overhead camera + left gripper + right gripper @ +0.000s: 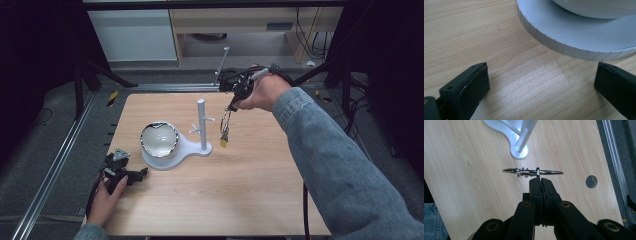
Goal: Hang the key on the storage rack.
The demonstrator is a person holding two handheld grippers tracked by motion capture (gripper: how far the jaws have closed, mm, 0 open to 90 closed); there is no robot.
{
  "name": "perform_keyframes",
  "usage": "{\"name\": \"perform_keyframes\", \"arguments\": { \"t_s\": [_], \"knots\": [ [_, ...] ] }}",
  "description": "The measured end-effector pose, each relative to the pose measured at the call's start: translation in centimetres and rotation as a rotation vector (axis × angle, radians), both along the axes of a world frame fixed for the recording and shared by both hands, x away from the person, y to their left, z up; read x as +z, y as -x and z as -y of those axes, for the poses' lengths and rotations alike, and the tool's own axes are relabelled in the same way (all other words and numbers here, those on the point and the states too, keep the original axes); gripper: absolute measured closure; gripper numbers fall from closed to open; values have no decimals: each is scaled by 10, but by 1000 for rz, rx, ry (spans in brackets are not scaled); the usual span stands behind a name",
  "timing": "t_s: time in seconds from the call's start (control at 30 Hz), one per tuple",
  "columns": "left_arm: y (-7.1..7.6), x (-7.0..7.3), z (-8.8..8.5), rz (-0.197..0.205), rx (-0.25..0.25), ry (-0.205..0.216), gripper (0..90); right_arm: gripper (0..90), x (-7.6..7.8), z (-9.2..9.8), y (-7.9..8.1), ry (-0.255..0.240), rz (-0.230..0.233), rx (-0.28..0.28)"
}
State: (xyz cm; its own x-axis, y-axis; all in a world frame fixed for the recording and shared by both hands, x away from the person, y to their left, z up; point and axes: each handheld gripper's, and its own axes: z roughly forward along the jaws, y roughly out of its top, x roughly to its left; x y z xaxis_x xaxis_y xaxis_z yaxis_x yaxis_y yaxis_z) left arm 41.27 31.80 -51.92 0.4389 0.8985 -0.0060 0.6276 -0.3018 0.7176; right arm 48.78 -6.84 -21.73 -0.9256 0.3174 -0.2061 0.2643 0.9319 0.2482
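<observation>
A white stand (pixel 201 126) with a post and short pegs rises from a white base (pixel 187 146) at mid table. On the base's left part sits a shiny bowl (pixel 159 139). My right gripper (pixel 234 100) hangs above the table to the right of the post, shut on a thin metal ring (pixel 226 121) that dangles with a yellow bit (pixel 223 143) at its low end. In the right gripper view the ring (pixel 549 172) lies crosswise at the shut tips (pixel 540 180), with the post (pixel 523 141) beyond. My left gripper (pixel 131 174) rests on the table left of the base, open. Its jaws stand wide apart (pixel 541 82) before the base's rim (pixel 564 43).
The wooden table (pixel 250 190) has bare room in front and to the right. A small round hole (pixel 591 181) sits near its edge. Metal rails (pixel 55 165) run along the floor at the left. A cupboard and cables stand beyond the far edge.
</observation>
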Motion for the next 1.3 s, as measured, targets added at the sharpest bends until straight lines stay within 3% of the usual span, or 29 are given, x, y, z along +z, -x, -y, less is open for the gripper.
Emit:
{"name": "perform_keyframes", "arguments": {
  "t_s": [0.6, 1.3],
  "knots": [
    [0, 0, 0, 0, 0, 0, 0, 888, 3, -17, -4, -9, -3, 19],
    [0, 0, 0, 0, -2, 0, 0, 887, -14, -37, -17, -1, -38, 29]
  ]
}}
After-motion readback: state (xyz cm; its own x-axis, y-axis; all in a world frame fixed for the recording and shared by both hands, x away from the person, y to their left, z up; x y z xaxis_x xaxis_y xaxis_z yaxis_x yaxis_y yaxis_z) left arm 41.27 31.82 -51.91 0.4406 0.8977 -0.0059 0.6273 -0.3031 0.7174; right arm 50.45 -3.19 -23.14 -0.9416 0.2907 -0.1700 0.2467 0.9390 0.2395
